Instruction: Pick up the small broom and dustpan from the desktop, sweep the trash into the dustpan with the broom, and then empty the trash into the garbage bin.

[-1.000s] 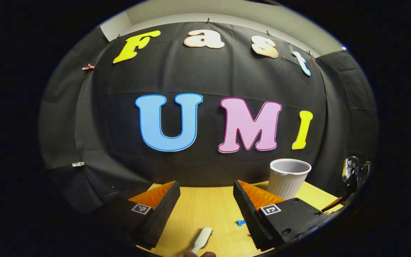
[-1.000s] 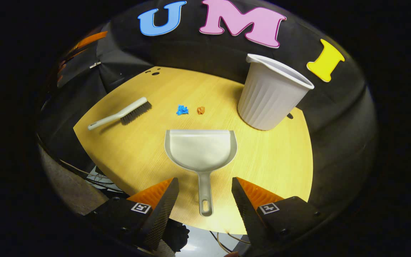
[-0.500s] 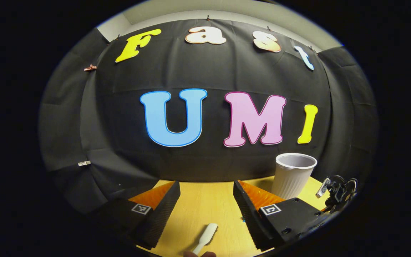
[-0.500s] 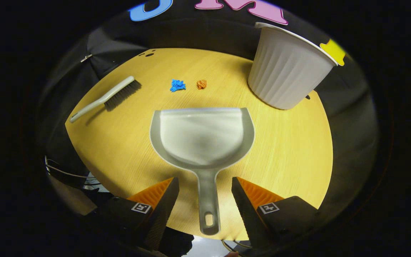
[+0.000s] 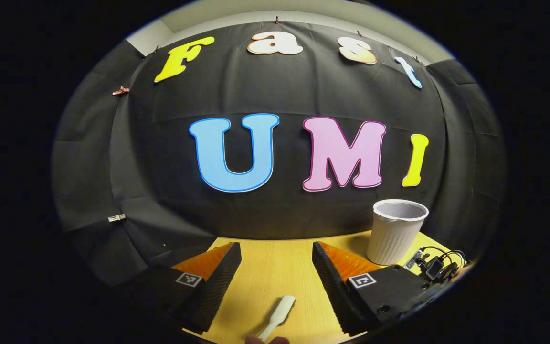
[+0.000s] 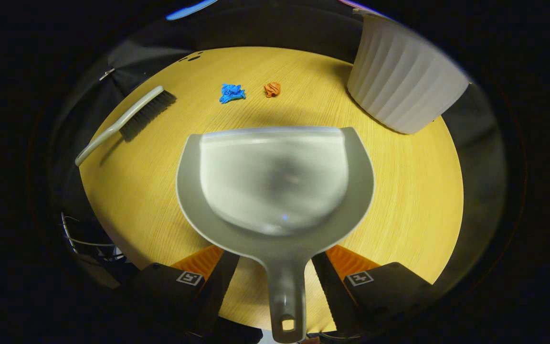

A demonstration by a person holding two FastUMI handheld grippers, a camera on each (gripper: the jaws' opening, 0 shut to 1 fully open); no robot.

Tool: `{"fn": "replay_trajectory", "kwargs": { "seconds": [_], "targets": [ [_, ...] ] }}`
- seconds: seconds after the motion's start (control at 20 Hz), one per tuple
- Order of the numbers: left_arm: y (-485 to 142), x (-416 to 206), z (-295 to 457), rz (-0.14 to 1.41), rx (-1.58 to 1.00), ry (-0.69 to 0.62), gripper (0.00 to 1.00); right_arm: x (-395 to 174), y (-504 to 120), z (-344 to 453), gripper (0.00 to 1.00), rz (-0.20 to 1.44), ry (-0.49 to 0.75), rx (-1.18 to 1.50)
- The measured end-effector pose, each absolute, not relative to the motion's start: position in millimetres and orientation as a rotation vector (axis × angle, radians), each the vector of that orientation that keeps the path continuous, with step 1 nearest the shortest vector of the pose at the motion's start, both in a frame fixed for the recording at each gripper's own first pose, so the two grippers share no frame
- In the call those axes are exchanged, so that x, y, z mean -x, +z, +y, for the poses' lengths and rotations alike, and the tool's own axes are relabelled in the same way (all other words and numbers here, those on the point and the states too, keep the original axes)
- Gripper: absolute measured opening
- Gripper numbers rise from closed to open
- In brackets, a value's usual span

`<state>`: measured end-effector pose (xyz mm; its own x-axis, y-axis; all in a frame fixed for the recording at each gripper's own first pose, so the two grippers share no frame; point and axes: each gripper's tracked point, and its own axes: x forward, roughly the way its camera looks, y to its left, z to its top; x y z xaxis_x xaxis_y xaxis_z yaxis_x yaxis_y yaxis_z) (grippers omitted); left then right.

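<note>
The grey dustpan (image 6: 275, 181) lies flat on the wooden table (image 6: 399, 200), its mouth facing two scraps: a blue one (image 6: 231, 92) and an orange one (image 6: 271, 89). My right gripper (image 6: 275, 258) is open, a finger on either side of the pan's handle (image 6: 285, 296). The small broom (image 6: 127, 122) lies at the table's left, bristles toward the scraps. In the left gripper view the end of the broom's handle (image 5: 279, 315) lies low between the fingers of my open left gripper (image 5: 276, 248). At the far right of that view, the right gripper (image 5: 435, 267) sits low over the table.
The white ribbed garbage bin (image 6: 404, 86) stands at the table's back right, also seen as the bin (image 5: 396, 232) beyond my left gripper. Cables (image 6: 77, 234) hang below the table's near left edge. The black cloth wall rises close behind the table.
My right gripper has come down and forward over the dustpan, so its handle now lies between the fingers. The left gripper has shifted only slightly.
</note>
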<state>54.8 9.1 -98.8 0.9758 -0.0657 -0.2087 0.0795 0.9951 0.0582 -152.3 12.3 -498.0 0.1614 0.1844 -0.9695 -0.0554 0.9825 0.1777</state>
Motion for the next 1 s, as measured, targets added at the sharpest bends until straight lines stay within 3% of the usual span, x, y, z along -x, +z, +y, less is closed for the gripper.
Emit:
{"fn": "replay_trajectory", "kwargs": {
  "seconds": [0.15, 0.35, 0.4, 0.55, 0.7, 0.75, 0.8, 0.9, 0.95, 1.0],
  "targets": [
    [-101, -56, 9, 0.213, -0.073, -0.071, 0.95, 150, -503, 16, 0.93, 1.401, 0.171, -0.142],
    [-107, -57, 10, 0.229, -0.071, -0.063, 0.95, 146, -505, 12, 0.84, 1.409, 0.161, -0.15],
    [-108, -58, 11, 0.234, -0.068, -0.062, 0.95, 147, -505, 11, 0.69, 1.411, 0.159, -0.152],
    [-113, -56, 10, 0.241, -0.064, -0.063, 0.95, 143, -502, 11, 0.67, 1.399, 0.18, -0.137],
    [-116, -55, 13, 0.245, -0.077, -0.063, 0.95, 142, -505, 11, 0.39, 1.4, 0.16, -0.156],
    [-120, -55, 15, 0.25, -0.082, -0.062, 0.95, 142, -504, 10, 0.36, 1.412, 0.16, -0.157],
    [-122, -55, 17, 0.255, -0.088, -0.06, 0.95, 142, -505, 11, 0.39, 1.424, 0.156, -0.161],
    [-126, -54, 25, 0.263, -0.099, -0.05, 0.95, 138, -503, 9, 0.34, 1.411, 0.156, -0.155],
    [-129, -53, 29, 0.267, -0.1, -0.046, 0.95, 136, -502, 9, 0.41, 1.403, 0.156, -0.149],
    [-131, -54, 33, 0.274, -0.102, -0.044, 0.94, 135, -501, 10, 0.4, 1.388, 0.152, -0.149]
  ]
}}
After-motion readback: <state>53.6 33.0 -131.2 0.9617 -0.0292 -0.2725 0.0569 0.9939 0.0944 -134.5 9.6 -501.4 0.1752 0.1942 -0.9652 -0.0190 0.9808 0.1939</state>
